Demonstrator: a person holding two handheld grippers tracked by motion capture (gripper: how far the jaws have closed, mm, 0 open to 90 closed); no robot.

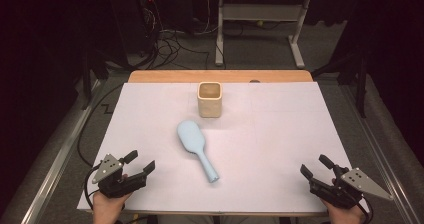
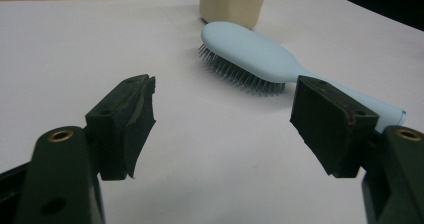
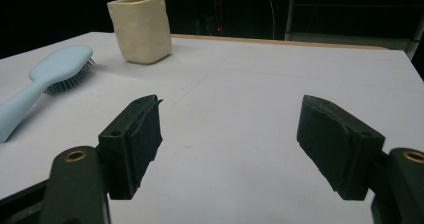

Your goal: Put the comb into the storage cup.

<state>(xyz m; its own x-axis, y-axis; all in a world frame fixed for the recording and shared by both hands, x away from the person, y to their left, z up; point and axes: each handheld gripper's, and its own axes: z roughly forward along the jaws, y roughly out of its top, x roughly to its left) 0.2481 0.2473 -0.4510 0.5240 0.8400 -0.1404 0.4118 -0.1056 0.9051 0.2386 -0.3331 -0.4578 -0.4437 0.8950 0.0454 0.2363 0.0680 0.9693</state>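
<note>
A light blue hairbrush [image 1: 196, 148] lies bristles down in the middle of the white table [image 1: 280, 134], its handle toward the front. A cream square cup [image 1: 209, 99] stands upright just behind it. My left gripper [image 1: 141, 163] rests at the front left corner, open, with nothing between its jaws. In the left gripper view the hairbrush [image 2: 260, 59] lies ahead and to the right, the cup [image 2: 232, 4] behind it. My right gripper [image 1: 315, 166] sits at the front right, open and empty. In the right gripper view the hairbrush [image 3: 45, 79] and cup [image 3: 141, 29] are far left.
A bare wooden strip [image 1: 220, 76] runs along the table's far edge. Beyond it stand a metal frame [image 1: 260, 14] and loose cables [image 1: 170, 44] on the floor. A rail [image 1: 55, 159] runs beside the table's left side.
</note>
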